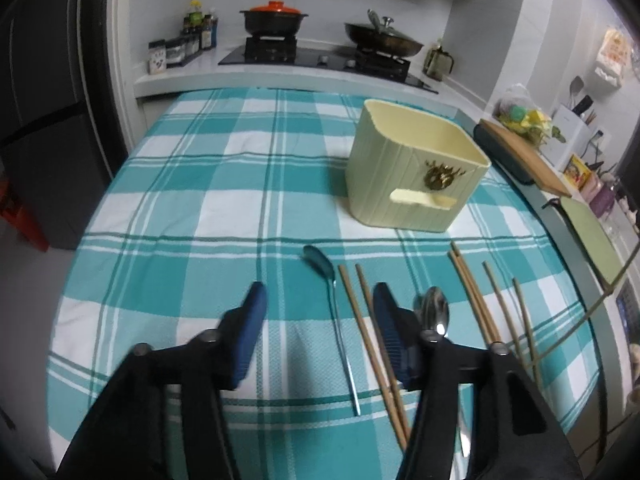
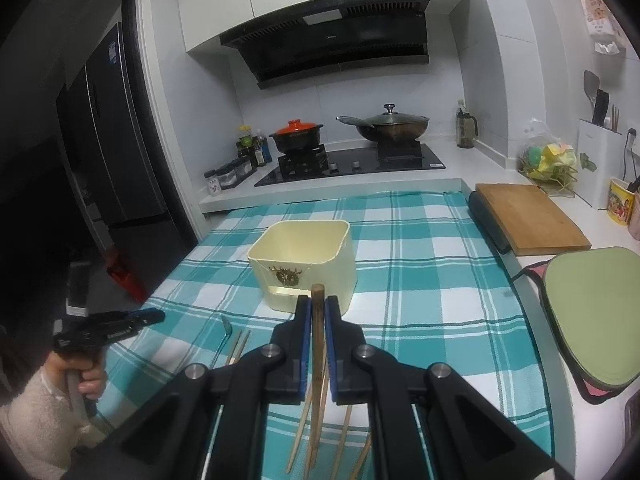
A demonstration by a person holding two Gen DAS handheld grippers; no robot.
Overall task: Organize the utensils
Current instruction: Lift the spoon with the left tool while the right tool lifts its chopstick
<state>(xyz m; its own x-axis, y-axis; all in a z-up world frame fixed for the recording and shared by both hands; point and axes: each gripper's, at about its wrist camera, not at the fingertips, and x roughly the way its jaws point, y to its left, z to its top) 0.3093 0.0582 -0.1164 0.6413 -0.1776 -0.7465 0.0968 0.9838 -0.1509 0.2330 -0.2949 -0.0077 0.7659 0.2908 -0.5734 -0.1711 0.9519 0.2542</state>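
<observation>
A cream utensil holder [image 1: 416,168] stands on the teal checked tablecloth [image 1: 180,200]; it also shows in the right wrist view [image 2: 306,264]. In front of it lie a teal spoon [image 1: 330,304], a silver spoon [image 1: 434,312] and several wooden chopsticks [image 1: 474,296]. My left gripper [image 1: 320,300] is open just above the cloth, its jaws around the teal spoon and a chopstick pair [image 1: 372,332]. My right gripper [image 2: 318,310] is shut on a wooden chopstick [image 2: 318,336], held up in front of the holder. The left gripper [image 2: 120,324] also shows at the left of the right wrist view.
A stove [image 2: 352,164] with an orange-lidded pot [image 2: 296,136] and a wok [image 2: 390,124] is at the back. A wooden cutting board [image 2: 528,216] and a green mat [image 2: 592,316] lie on the right counter. A dark fridge [image 2: 112,140] stands left.
</observation>
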